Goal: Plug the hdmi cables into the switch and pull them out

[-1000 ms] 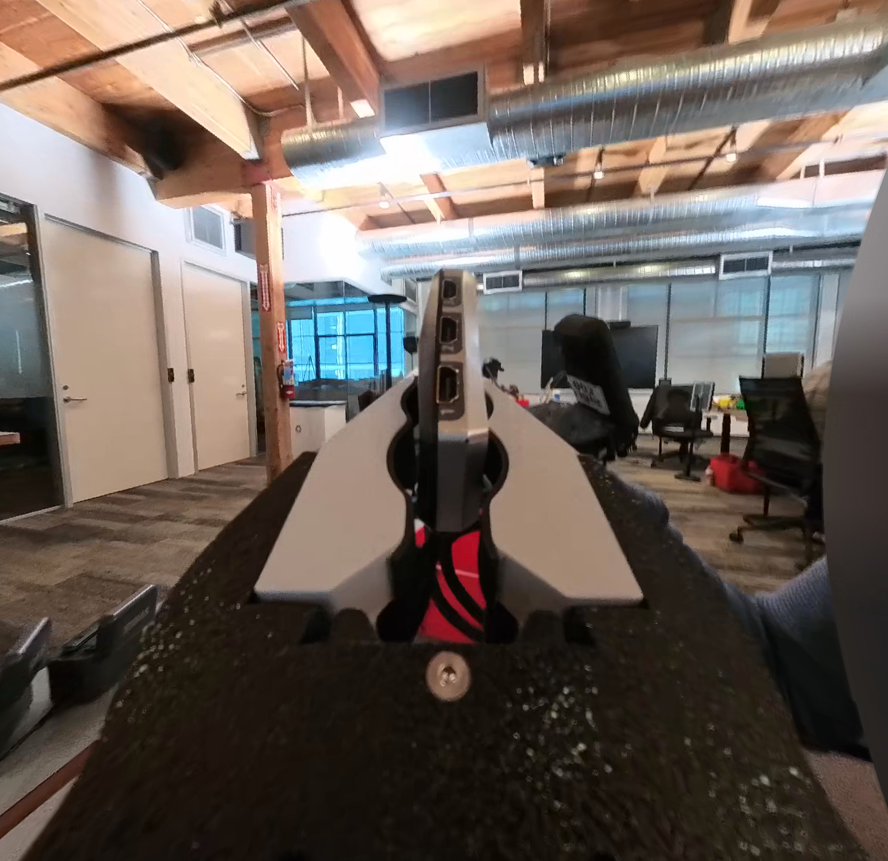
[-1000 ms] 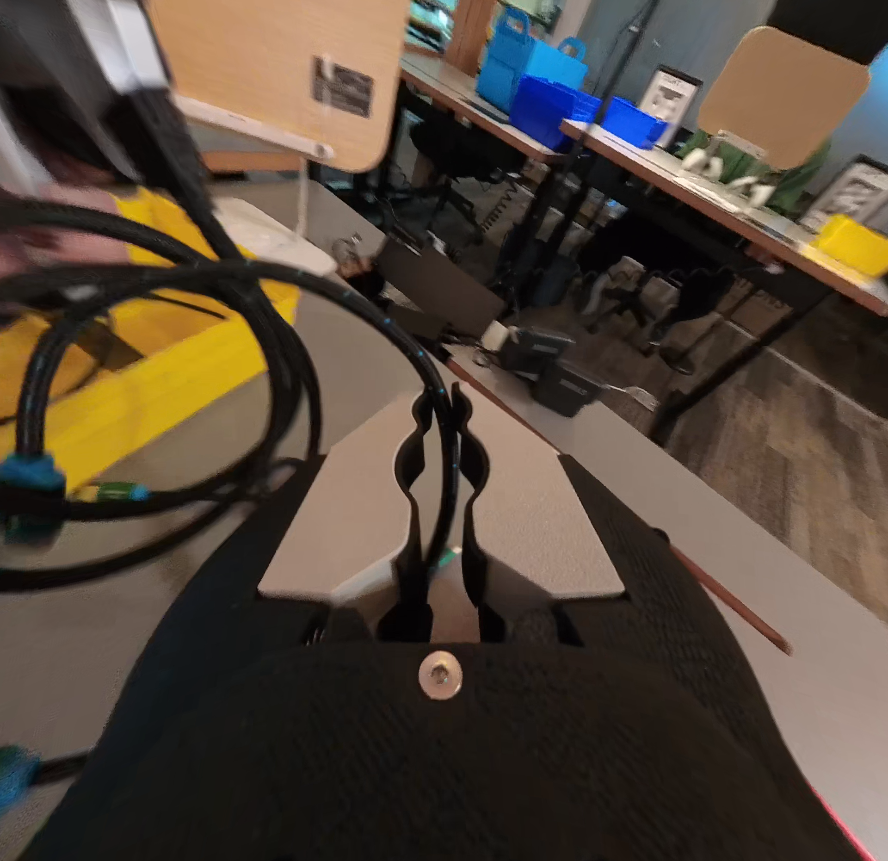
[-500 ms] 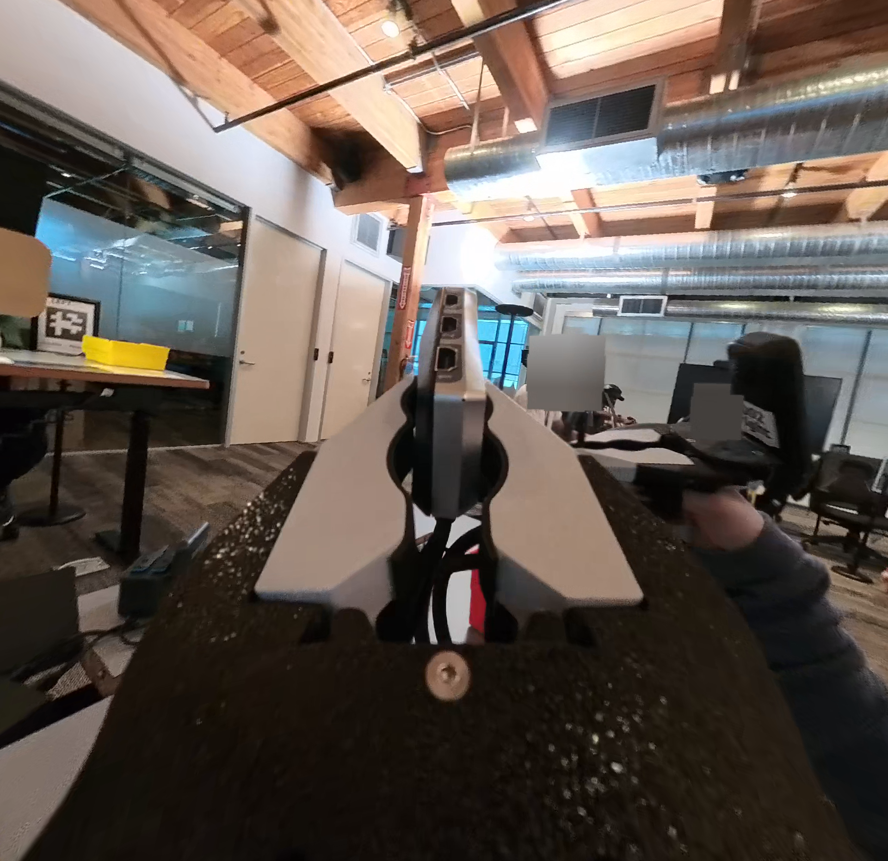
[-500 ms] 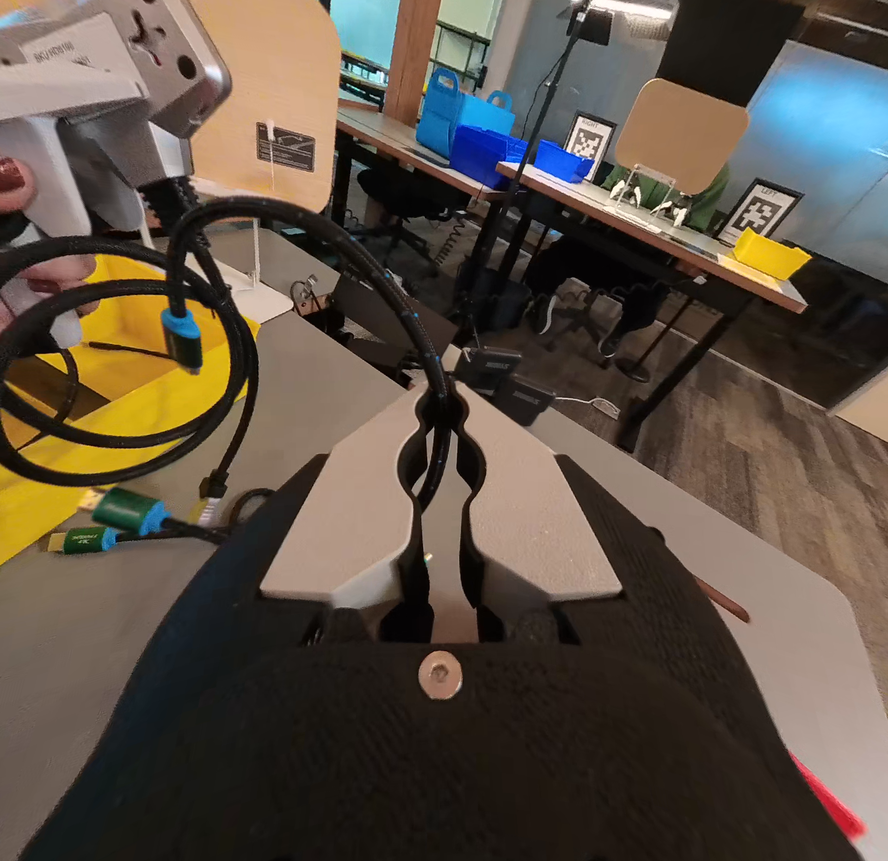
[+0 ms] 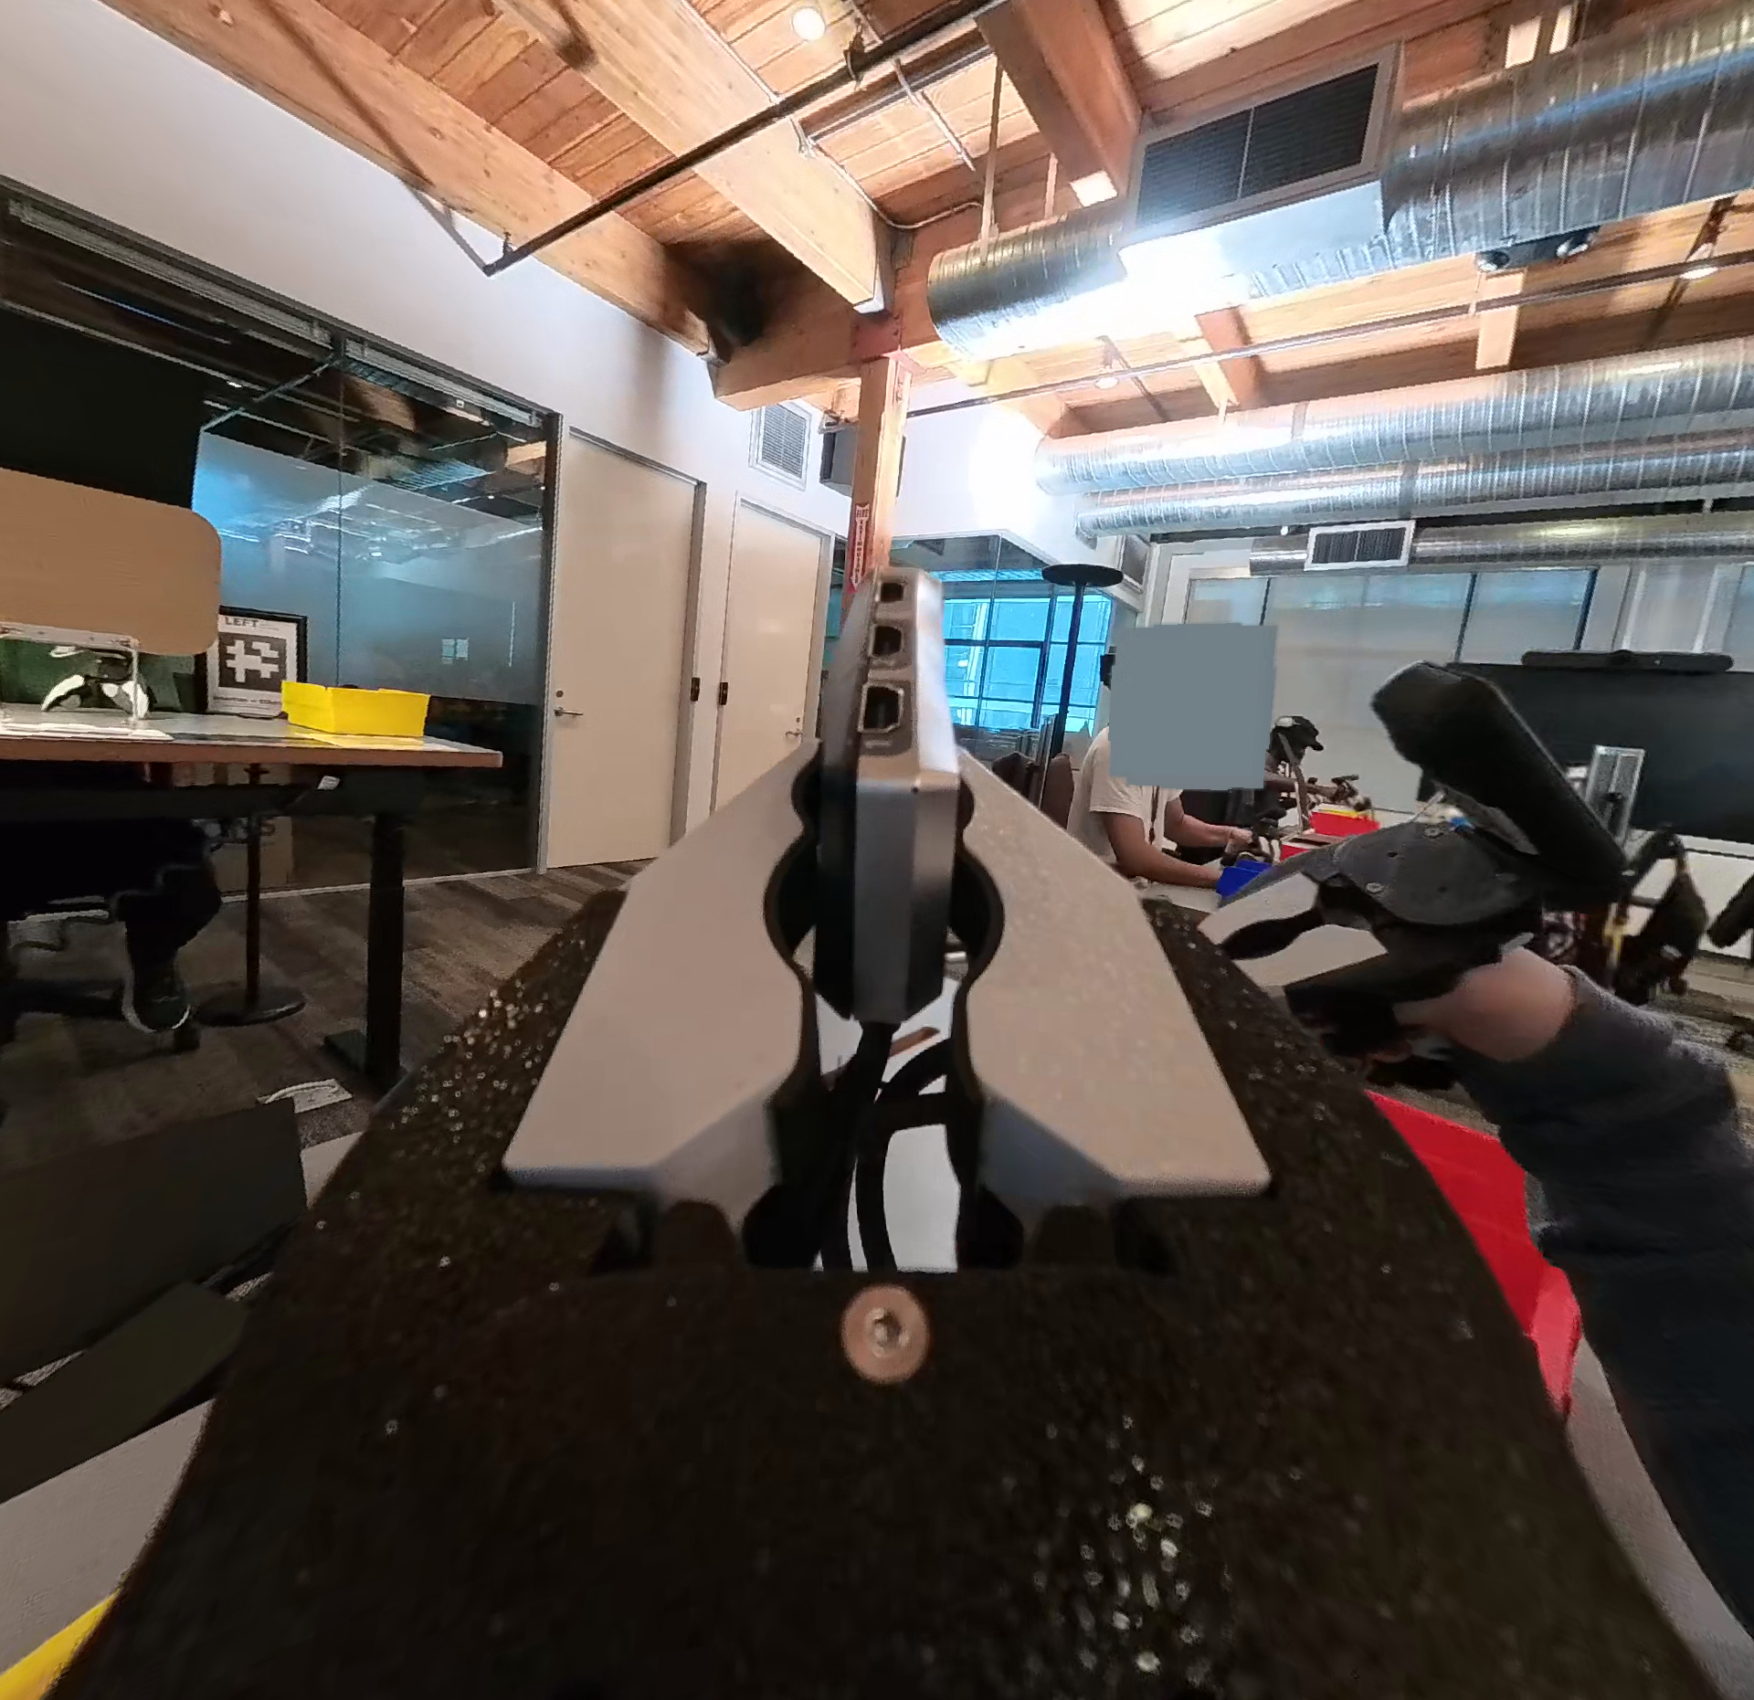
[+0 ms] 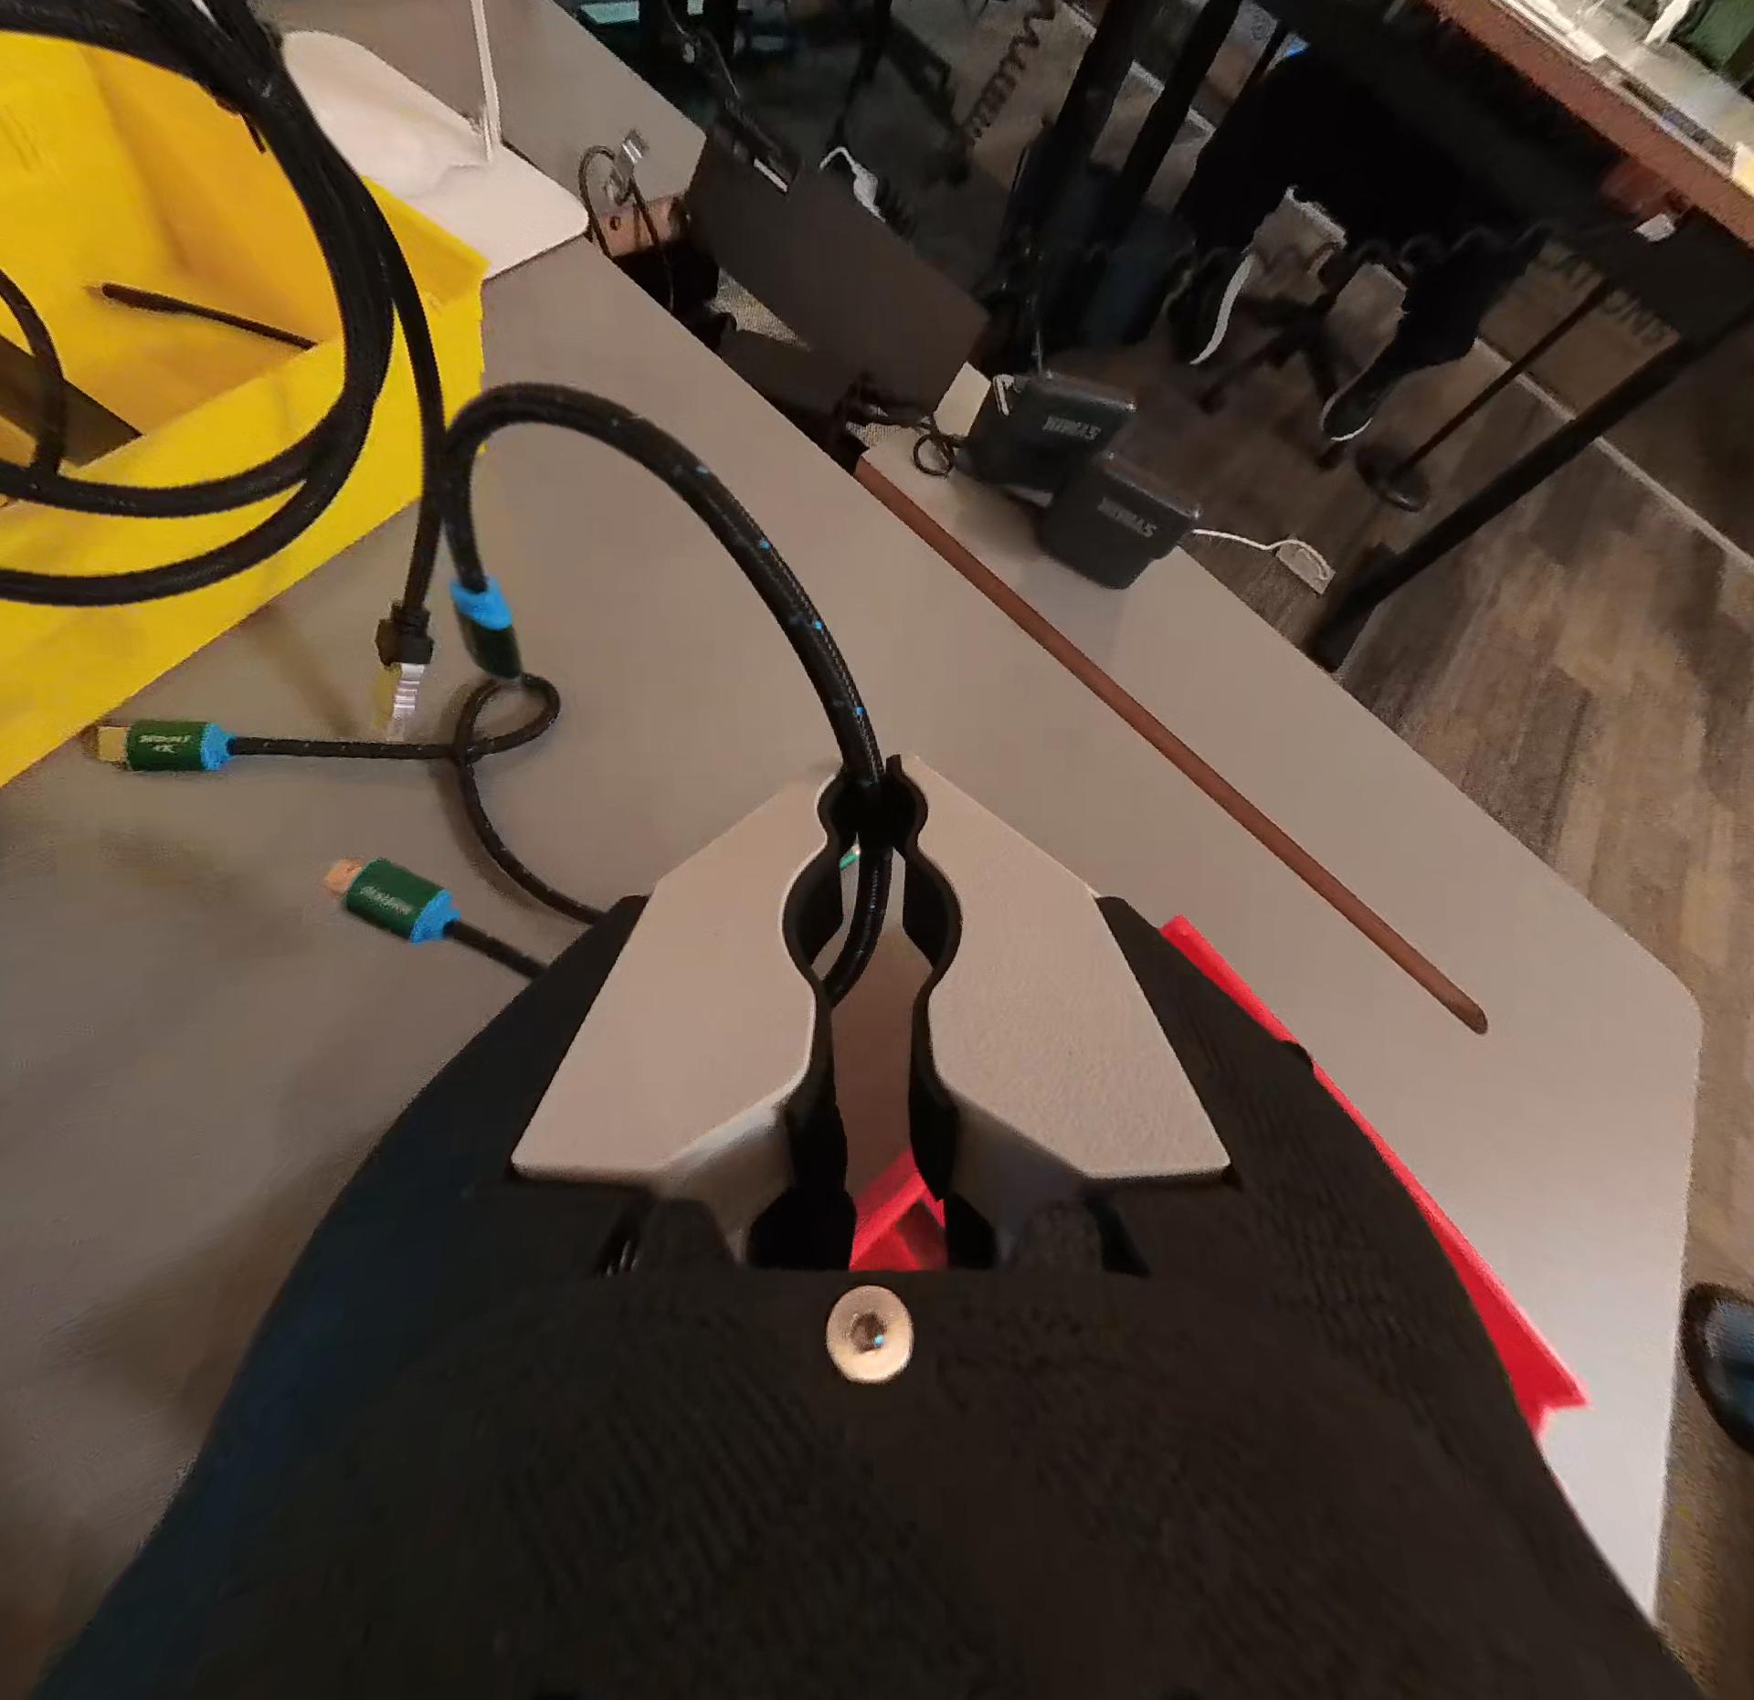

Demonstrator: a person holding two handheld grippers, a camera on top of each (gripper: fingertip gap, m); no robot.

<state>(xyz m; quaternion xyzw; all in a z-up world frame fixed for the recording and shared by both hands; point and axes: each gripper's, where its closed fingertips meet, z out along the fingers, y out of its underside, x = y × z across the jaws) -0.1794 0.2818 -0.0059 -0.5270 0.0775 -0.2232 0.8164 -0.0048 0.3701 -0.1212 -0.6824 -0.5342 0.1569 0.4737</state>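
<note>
A grey table [image 6: 664, 478] is filling the right wrist view, its edge running diagonally toward the right, with carpeted office floor beyond. A yellow bin [image 6: 142, 345] is sitting at upper left. The right gripper [image 6: 868, 791] is pinching a braided black cable [image 6: 740, 535], jaws nearly closed. The left gripper [image 5: 887, 781] is clamping the metal switch [image 5: 887, 800] upright at frame centre, ports facing the camera.

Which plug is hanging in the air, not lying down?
Start at the yellow bin on the grey table. Right of its front corner, a green plug with a blue collar dangles tip-down. The other two green plugs lie flat.
</note>
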